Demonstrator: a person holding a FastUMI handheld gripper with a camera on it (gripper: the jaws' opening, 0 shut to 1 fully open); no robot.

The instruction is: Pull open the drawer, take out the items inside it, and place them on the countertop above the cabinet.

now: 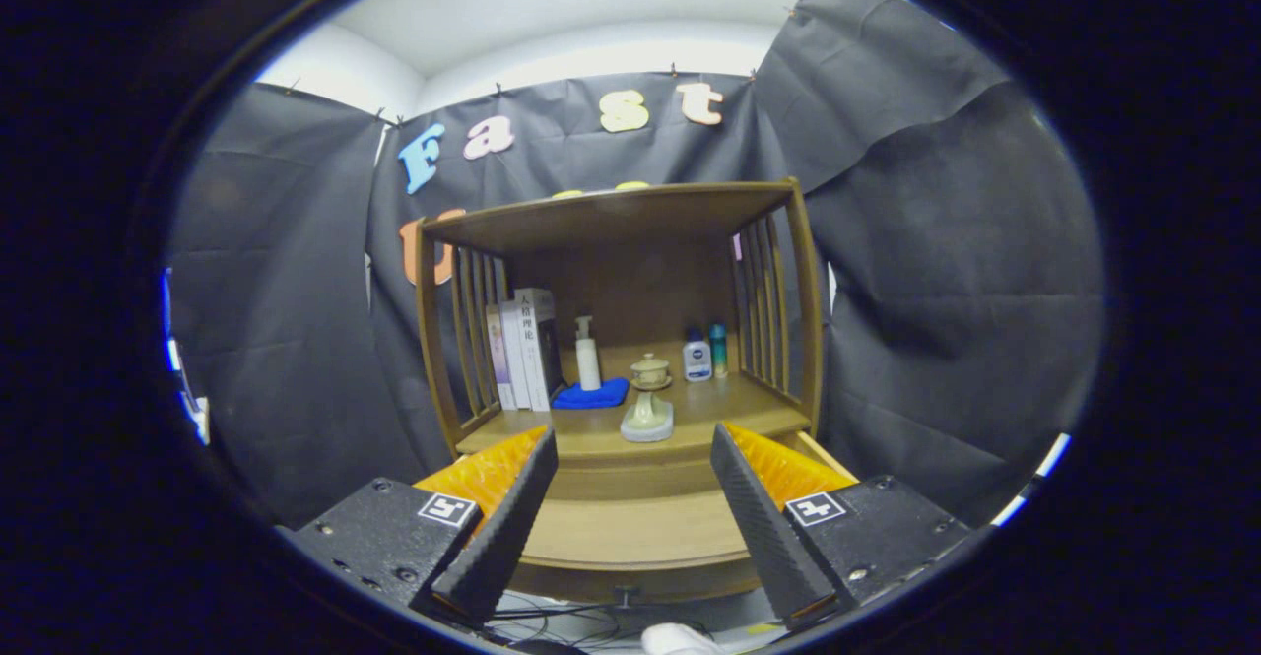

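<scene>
the gripper is released, its black ribbed fingers spread wide and holding nothing, likely pulled back to clear the drawer. the pulled-out wooden drawer lies between them at 6 o'clock. on the wooden cabinet countertop at 12 o'clock, a pale ceramic item stands in front, seemingly set down there.

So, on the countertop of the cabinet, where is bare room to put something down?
Bare patches: the countertop right of the ceramic stand, before the two small bottles. Crowded: books, pump bottle and blue cloth. The open hand-held gripper holds nothing.
</scene>
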